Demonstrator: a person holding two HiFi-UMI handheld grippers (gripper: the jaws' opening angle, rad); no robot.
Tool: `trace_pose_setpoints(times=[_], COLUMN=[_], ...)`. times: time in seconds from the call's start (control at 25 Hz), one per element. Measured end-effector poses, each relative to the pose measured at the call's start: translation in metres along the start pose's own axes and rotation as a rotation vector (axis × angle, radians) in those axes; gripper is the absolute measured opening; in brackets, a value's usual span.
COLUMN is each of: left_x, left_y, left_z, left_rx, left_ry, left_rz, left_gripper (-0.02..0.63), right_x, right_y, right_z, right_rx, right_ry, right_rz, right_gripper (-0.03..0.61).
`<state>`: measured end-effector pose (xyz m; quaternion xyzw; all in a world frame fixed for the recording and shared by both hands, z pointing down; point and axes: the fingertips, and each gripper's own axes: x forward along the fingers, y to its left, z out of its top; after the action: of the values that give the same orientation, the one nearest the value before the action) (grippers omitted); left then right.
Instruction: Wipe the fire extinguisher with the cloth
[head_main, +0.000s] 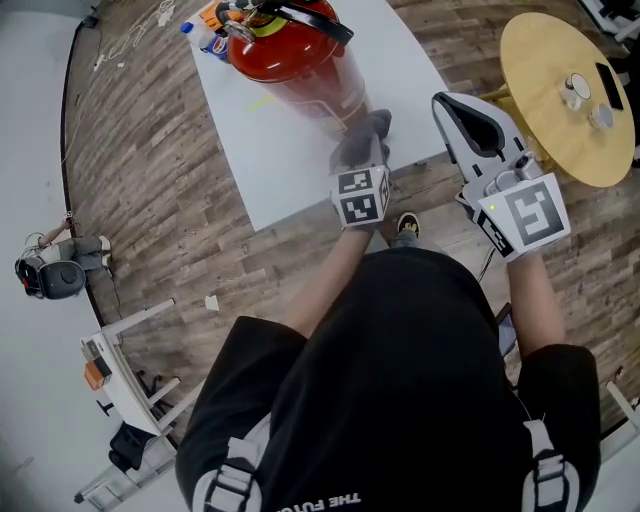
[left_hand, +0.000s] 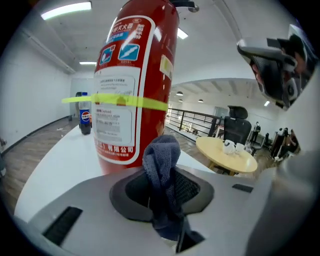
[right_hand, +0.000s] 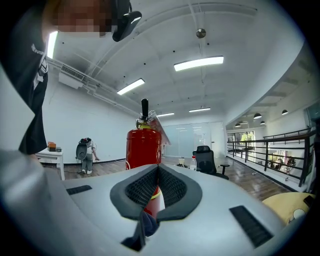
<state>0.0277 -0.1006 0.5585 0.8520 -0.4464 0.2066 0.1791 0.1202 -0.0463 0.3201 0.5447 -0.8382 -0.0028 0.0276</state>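
The left gripper (left_hand: 165, 176) is pinching the soft, floppy cloth (left_hand: 161, 152) in narrow jaws. The fire extinguisher (left_hand: 132, 75) is standing just ahead on the white table (head_main: 290, 160), looking heavy and slippery. The right gripper (right_hand: 159, 172) is holding nothing, its jaws touching.

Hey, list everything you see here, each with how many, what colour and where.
white table: one, white, in front of the person
fire extinguisher: one, red, upright on the white table
cloth: one, grey-blue, pinched in the left claw
bottle: one, blue label, at the white table's far end
round table: one, wood-coloured, to the right
cups: two, white, on the round table
office chair: one, black, beyond the round table
left claw: one, grey, shut on the cloth, near the fire extinguisher
right claw: one, grey, jaws together, to the right
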Motion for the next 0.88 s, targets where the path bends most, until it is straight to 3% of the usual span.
trace_pose_setpoints(times=[0.32, 0.48, 0.6, 0.76, 0.88], left_x=[-0.083, -0.131, -0.154, -0.161, -0.171], left_y=[-0.001, 0.029, 0.048, 0.055, 0.051], left_z=[0.115, 0.174, 0.214, 0.235, 0.248], left_rx=[0.055, 0.157, 0.224, 0.414, 0.448], left_ry=[-0.179, -0.260, -0.244, -0.148, -0.174], left_rz=[-0.078, -0.042, -0.046, -0.055, -0.061], left_gripper=[0.100, 0.101, 0.101, 0.101, 0.101], right_x=[0.002, 0.012, 0.019, 0.030, 0.035], right_y=[-0.005, -0.001, 0.007, 0.014, 0.020], right_z=[0.005, 0.006, 0.009, 0.011, 0.015], right_rx=[0.022, 0.038, 0.043, 0.050, 0.054], right_ry=[-0.026, -0.041, -0.048, -0.054, -0.062], right_rz=[-0.004, 0.018, 0.046, 0.077, 0.094], right_gripper=[0.018, 0.018, 0.018, 0.018, 0.018])
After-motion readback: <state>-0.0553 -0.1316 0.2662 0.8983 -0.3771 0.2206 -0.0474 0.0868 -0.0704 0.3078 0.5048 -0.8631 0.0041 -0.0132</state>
